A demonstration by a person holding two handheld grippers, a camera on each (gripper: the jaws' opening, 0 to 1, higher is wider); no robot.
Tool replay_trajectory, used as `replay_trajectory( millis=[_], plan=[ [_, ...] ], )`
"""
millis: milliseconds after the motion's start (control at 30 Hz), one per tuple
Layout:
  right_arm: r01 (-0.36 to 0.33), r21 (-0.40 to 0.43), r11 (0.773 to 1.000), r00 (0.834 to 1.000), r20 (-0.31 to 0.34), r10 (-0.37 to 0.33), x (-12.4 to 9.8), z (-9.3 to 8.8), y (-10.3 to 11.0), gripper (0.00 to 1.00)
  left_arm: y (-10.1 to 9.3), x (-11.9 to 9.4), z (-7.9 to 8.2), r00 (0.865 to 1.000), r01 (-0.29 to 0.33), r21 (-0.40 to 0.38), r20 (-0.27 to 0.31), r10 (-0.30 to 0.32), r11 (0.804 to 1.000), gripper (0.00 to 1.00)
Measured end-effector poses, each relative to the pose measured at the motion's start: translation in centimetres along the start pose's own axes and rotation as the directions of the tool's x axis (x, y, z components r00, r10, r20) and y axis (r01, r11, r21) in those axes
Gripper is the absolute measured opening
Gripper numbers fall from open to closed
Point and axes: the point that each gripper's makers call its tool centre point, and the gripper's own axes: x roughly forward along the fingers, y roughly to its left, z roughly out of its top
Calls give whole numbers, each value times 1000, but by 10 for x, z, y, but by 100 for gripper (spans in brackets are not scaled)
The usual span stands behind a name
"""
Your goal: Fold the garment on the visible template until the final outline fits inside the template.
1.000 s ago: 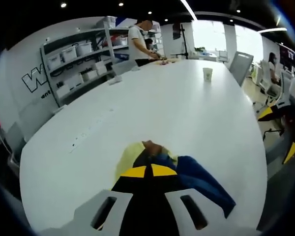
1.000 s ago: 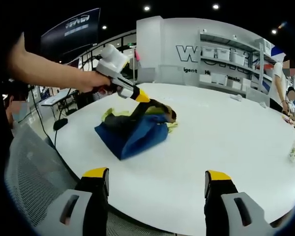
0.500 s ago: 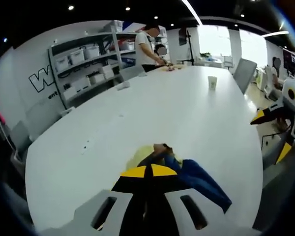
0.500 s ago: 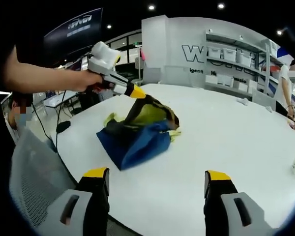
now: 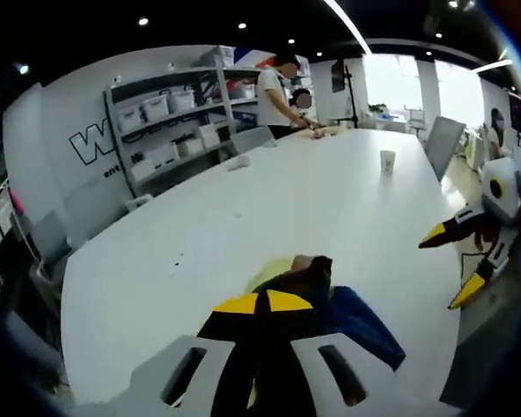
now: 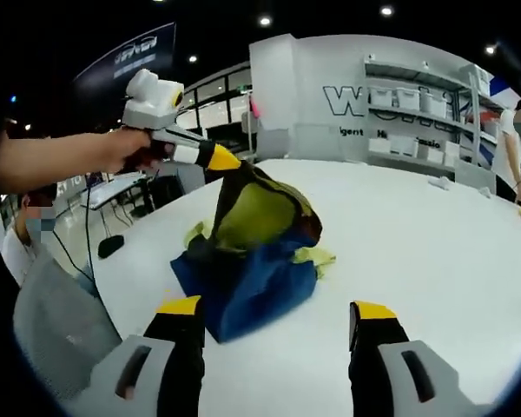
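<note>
So the crumpled blue, dark and yellow-green fabric garment (image 6: 247, 252) is bunched near the rounded end edge of the big white oval table (image 6: 434, 252). One dark part is pinched by the left gripper (image 6: 228, 165), jaws clamped on the cloth, and pulled up off the heap, probably so a layer can be opened out or folded over. The right gripper (image 6: 278, 314) is held wide apart and empty, just short of the blue part, over the table edge. No template outline can be made out.
</note>
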Motion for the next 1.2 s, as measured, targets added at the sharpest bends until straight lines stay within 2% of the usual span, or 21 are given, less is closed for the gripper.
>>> replay_trajectory(
  millis=[267, 433, 600, 767, 967, 1200],
  plan=[
    [11, 50, 999, 1000, 9, -12, 41, 4, 4, 56, 10, -17, -2, 999, -32, -10, 1, 32, 999, 2],
    [6, 39, 999, 1000, -4, -6, 59, 4, 6, 50, 19, -26, -3, 999, -52, -20, 3, 52, 998, 2],
    [-9, -15, 1000, 1000, -20, 8, 75, 3, 13, 48, 27, -32, -3, 997, -76, -31, 5, 76, 997, 2],
    [-39, -115, 993, 999, -41, 34, 87, 2, 25, 45, 38, -39, 1, 994, -103, -49, 16, 104, 993, 2],
    [-45, -165, 985, 999, -37, 40, 95, 6, 29, 43, 45, -47, 9, 993, -118, -41, 26, 119, 992, 2],
    [-57, -262, 963, 998, -46, 47, 110, 10, 36, 37, 49, -52, 15, 992, -122, -26, 33, 123, 992, 2]
  ],
)
